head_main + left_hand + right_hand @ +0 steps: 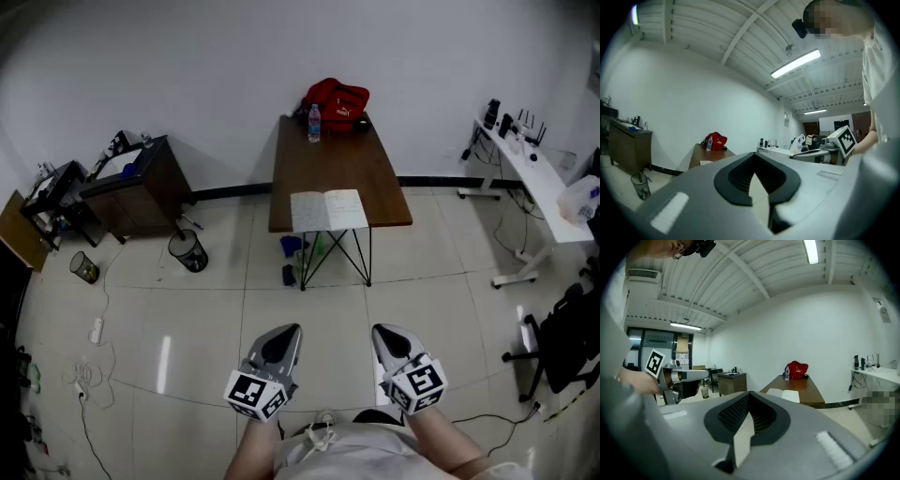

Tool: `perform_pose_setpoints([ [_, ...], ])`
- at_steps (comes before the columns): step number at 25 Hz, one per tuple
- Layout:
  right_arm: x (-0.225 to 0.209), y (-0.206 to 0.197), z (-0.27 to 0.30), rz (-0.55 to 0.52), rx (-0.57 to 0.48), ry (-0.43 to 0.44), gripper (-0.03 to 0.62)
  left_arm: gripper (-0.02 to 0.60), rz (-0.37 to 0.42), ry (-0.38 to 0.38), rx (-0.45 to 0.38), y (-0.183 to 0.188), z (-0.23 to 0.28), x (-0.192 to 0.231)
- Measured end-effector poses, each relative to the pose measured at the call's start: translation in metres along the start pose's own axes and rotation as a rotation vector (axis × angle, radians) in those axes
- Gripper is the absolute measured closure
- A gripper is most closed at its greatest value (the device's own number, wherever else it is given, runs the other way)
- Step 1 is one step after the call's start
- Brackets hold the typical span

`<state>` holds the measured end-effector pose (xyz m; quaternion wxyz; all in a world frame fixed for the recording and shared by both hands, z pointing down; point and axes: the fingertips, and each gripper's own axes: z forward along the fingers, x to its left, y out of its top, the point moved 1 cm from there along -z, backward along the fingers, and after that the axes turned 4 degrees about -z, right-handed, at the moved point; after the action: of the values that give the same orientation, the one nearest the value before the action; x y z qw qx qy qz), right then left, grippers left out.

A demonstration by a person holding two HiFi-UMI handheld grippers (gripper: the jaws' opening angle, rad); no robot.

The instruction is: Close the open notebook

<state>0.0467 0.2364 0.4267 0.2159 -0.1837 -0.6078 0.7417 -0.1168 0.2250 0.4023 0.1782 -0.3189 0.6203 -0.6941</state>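
grippers sit low in the head view, close to the person's body: the left gripper (289, 330) and the right gripper (384, 330) are held side by side over the tiled floor, both pointing roughly level toward the table (337, 159). each has its jaws pressed together with nothing between them. the open notebook (328, 210) lies flat at the table's near edge, well apart from both grippers. a red bag (336, 97) and a bottle (314, 123) stand at the far end.

walls (187, 75): white | floor (187, 319): pale tiles | furniture: brown table (337, 169), dark cabinet (141, 192)
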Motion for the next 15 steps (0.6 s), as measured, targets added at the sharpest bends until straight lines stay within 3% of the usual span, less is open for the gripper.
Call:
perform_pose_setpoints([
  [8, -0.016, -0.004, 0.047, -0.005, 0.021, -0.001, 0.591, 0.575, -0.012, 0.002, 0.006, -0.004, 0.026, 0.045],
  [15, -0.071, -0.007, 0.112, 0.009, 0.025, 0.033, 0.591, 0.575, -0.02, 0.041, 0.03, -0.009, 0.09, 0.092],
])
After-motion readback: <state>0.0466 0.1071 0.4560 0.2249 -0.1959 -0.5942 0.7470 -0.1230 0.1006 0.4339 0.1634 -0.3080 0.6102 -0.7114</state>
